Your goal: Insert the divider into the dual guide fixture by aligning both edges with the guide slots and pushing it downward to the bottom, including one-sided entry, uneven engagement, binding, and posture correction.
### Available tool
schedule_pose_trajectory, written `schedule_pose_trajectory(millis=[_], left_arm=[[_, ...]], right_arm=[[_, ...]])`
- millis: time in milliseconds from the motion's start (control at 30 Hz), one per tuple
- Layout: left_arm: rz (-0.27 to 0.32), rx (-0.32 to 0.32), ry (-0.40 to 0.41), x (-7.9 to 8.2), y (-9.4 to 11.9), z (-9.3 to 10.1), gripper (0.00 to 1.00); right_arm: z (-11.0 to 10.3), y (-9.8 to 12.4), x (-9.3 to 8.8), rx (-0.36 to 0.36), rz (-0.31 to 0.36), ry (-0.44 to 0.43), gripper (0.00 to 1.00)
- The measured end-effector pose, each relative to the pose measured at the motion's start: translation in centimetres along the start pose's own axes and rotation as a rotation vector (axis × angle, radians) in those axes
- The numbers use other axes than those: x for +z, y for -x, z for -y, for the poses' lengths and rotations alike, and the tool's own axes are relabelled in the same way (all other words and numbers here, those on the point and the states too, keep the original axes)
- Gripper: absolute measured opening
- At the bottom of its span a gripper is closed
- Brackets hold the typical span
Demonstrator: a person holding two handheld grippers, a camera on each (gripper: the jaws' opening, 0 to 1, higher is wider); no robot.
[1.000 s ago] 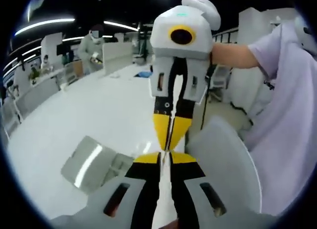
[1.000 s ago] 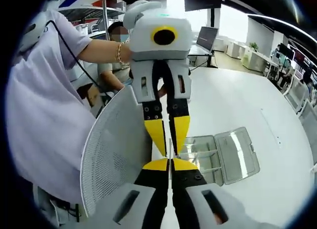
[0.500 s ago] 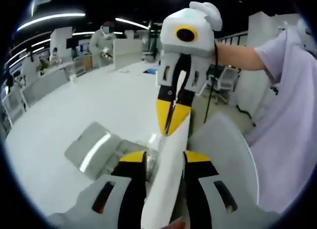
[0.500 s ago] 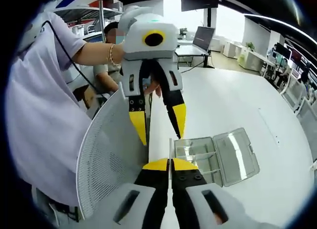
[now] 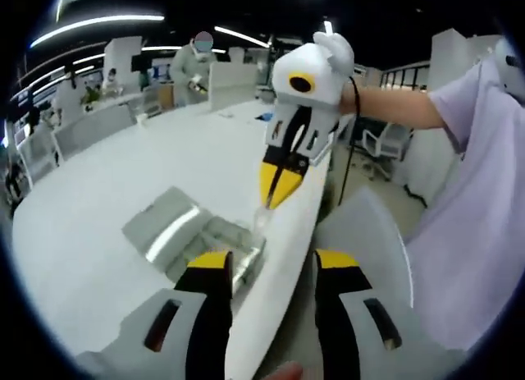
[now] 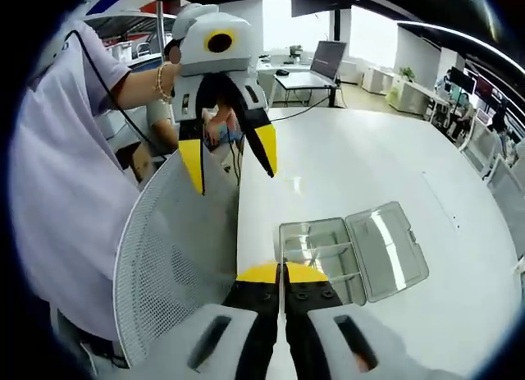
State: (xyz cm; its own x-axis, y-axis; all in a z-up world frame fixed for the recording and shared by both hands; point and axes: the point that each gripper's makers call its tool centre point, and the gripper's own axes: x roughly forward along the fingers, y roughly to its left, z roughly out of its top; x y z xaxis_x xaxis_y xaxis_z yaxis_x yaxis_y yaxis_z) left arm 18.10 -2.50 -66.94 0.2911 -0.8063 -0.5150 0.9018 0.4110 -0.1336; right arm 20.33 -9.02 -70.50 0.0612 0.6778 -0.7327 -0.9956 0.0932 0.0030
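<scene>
The dual guide fixture [image 6: 328, 269] is a clear plastic box with its lid folded open, lying on the white table [image 6: 369, 158]. My right gripper [image 6: 281, 273] is shut on the divider [image 6: 281, 247], a thin clear plate seen edge-on and rising from the tips over the box's near wall. In the left gripper view the right gripper [image 5: 276, 190] points down at the fixture [image 5: 234, 249], with the divider [image 5: 262, 220] hanging below its tips. My left gripper [image 5: 272, 263] is open with nothing between its jaws. It hangs as the left gripper [image 6: 230, 168] above and left of the box.
A grey mesh chair back [image 6: 172, 265] stands close against the table's near edge, beside the person's lavender sleeve [image 6: 57, 175]. Other people sit or stand at desks farther back. The table [image 5: 90, 199] stretches wide past the fixture.
My left gripper has opened, let go of the divider and drawn back up and away. The right gripper stays shut on the divider and now holds it alone, over the box.
</scene>
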Motion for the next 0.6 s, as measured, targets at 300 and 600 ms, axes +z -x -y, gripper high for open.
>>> schedule_pose_trajectory(millis=[300,600], left_arm=[[0.022,0.044,0.035,-0.2,2.3,-0.1,0.4],[0.034,0.075,0.044,-0.1,3.3,-0.5,0.41]], right_arm=[[0.5,-0.6,-0.6,0.004,-0.015,0.008,0.0],[0.9,-0.7,-0.8,0.006,-0.028,0.021,0.0]])
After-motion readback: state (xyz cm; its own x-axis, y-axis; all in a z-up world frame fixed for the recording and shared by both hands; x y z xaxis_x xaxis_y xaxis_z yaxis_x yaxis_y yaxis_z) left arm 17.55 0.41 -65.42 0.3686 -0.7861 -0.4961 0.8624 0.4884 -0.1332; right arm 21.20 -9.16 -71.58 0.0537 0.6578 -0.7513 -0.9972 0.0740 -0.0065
